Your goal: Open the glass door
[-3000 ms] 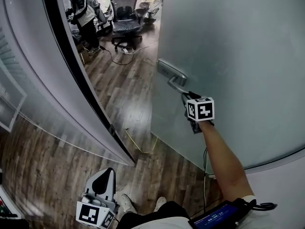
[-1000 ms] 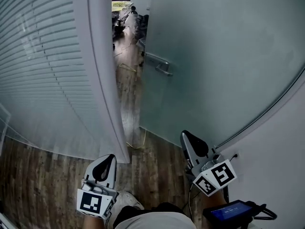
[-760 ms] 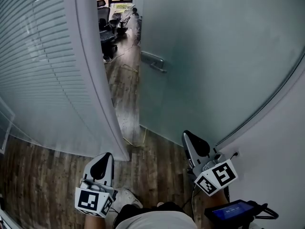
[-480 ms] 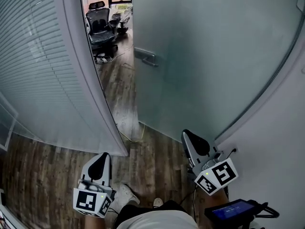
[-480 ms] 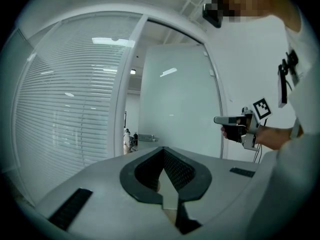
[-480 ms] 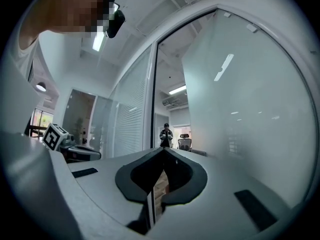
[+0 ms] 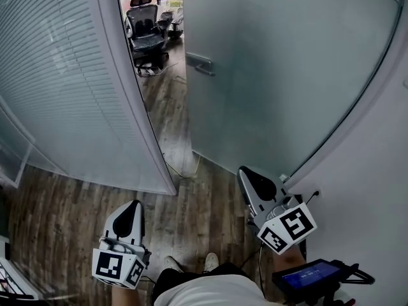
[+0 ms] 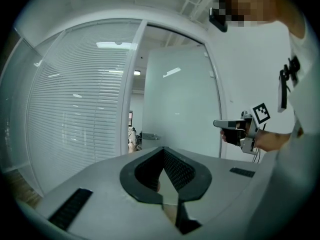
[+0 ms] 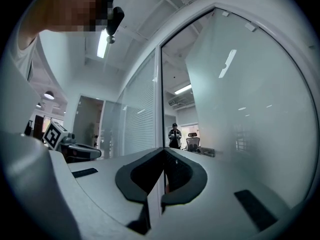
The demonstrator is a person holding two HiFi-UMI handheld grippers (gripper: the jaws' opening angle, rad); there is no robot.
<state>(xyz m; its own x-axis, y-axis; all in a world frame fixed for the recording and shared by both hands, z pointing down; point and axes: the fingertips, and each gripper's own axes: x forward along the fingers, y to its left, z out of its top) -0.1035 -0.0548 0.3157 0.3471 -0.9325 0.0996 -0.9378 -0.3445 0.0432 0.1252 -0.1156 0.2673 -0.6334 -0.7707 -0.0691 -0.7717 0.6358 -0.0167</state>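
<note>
The frosted glass door (image 7: pixel 274 69) stands ajar, its metal handle (image 7: pixel 199 64) at the edge next to the gap. Both grippers hang low in front of my body, well short of the door. My left gripper (image 7: pixel 133 207) is shut and holds nothing. My right gripper (image 7: pixel 246 174) is likewise shut and empty, pointing toward the door's lower edge. The left gripper view shows its shut jaws (image 8: pixel 162 150), the door (image 8: pixel 175 99), the handle (image 8: pixel 149 136) and the right gripper (image 8: pixel 227 124). The right gripper view shows its own jaws (image 9: pixel 163 152) and the door (image 9: pixel 250 109).
A frosted wall with blinds (image 7: pixel 57 75) and a grey door post (image 7: pixel 137 107) bound the gap on the left. Beyond the gap stand an office chair (image 7: pixel 146 34) and a person (image 9: pixel 174 135). A white wall with a socket (image 7: pixel 317 193) is close on the right.
Three seconds ago my right gripper was at the door handle; it has come off and drawn back near my body. The door stays ajar, farther from both grippers.
</note>
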